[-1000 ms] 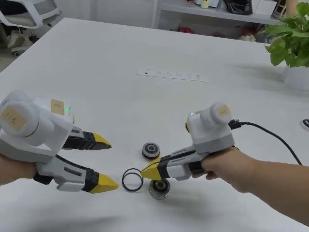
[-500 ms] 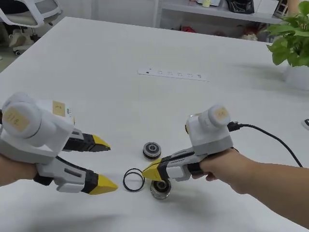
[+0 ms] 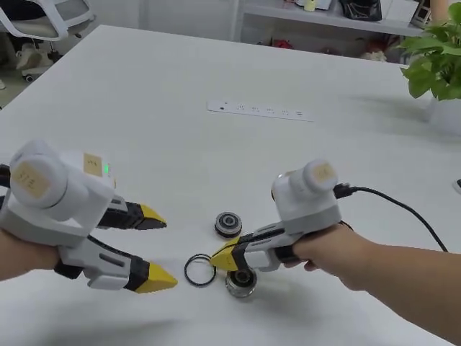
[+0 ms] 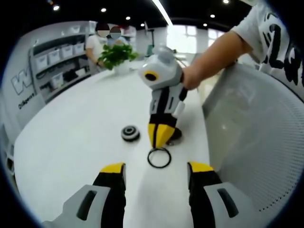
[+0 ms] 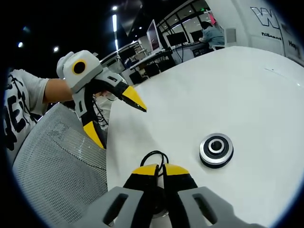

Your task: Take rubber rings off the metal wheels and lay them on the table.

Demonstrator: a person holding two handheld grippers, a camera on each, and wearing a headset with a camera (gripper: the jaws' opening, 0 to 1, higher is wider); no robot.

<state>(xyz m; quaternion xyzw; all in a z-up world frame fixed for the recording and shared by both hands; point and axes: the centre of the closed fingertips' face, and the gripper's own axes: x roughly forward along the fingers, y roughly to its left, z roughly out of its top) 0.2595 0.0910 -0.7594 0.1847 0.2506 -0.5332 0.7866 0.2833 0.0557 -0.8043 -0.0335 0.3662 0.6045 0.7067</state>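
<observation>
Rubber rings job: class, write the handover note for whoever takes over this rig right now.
Left gripper: open, hovering left of the loose rubber ring.
Right gripper: shut, tips at that ring's edge; whether it pinches the ring is unclear.
Near wheel: looks bare, below the right gripper.
Done: one ring off, lying on the table.
Left: far wheel appears to wear its ring.

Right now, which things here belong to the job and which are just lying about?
Job: rubber ring, far metal wheel, near metal wheel, left gripper, right gripper.
Lying about: power strip, potted plant, chair.
</observation>
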